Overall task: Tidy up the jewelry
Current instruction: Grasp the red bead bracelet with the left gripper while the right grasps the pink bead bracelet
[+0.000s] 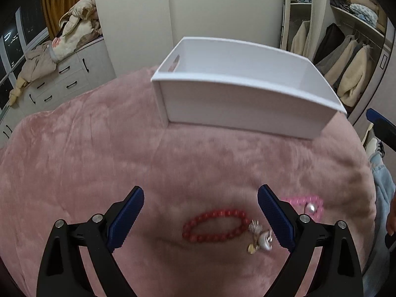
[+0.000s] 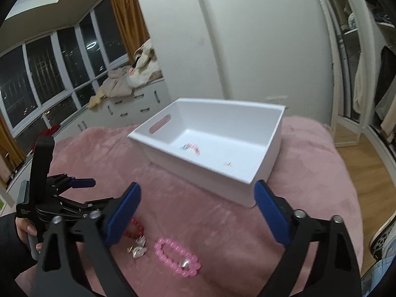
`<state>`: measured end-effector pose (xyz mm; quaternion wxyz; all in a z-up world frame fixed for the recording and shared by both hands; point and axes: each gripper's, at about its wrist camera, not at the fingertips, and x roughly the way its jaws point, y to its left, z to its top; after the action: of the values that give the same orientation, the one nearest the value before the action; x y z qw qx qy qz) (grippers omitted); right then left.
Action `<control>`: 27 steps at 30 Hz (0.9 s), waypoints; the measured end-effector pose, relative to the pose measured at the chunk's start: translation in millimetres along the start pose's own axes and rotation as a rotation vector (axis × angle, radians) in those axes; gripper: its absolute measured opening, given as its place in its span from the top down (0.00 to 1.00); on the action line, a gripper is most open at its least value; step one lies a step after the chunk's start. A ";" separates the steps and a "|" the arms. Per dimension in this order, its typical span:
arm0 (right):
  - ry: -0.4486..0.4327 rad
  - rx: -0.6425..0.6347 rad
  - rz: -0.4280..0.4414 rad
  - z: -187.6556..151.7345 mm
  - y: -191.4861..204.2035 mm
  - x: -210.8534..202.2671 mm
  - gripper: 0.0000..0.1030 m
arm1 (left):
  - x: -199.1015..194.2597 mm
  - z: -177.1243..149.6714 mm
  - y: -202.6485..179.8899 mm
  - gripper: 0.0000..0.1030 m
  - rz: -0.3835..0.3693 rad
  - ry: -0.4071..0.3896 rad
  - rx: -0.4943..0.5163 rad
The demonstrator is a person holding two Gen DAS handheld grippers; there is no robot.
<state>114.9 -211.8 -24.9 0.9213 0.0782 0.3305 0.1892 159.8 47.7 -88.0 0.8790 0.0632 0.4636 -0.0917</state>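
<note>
In the left wrist view, the left gripper [image 1: 200, 199] fills the bottom of the frame with its blue-padded fingers [image 1: 127, 214] spread wide and nothing between the pads. Below centre on the pink blanket [image 1: 86, 163] lies a red bead bracelet [image 1: 215, 225], with a small pearl charm piece [image 1: 261, 240] touching its right end, and a pink bead bracelet [image 1: 307, 206] partly hidden behind the right finger. The white box [image 1: 245, 104] stands at upper centre. In the right wrist view, the right gripper [image 2: 198, 206] is likewise wide open and empty at the bottom; the pink bead bracelet lies low between its fingers, the red one behind the left finger, and the box at centre holds a few small pieces [image 2: 191, 147]. The left gripper appears at the left edge, held by a hand [image 2: 24, 230].
</note>
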 end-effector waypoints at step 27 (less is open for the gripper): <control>0.522 -0.045 0.005 -67.5 11.8 90.6 0.65 | 67.1 -47.5 7.5 0.13 0.001 0.141 -0.080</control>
<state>132.7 -163.5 -126.2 0.8060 0.0068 0.5523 0.2125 160.4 57.5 -170.0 0.8460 0.0346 0.5277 -0.0679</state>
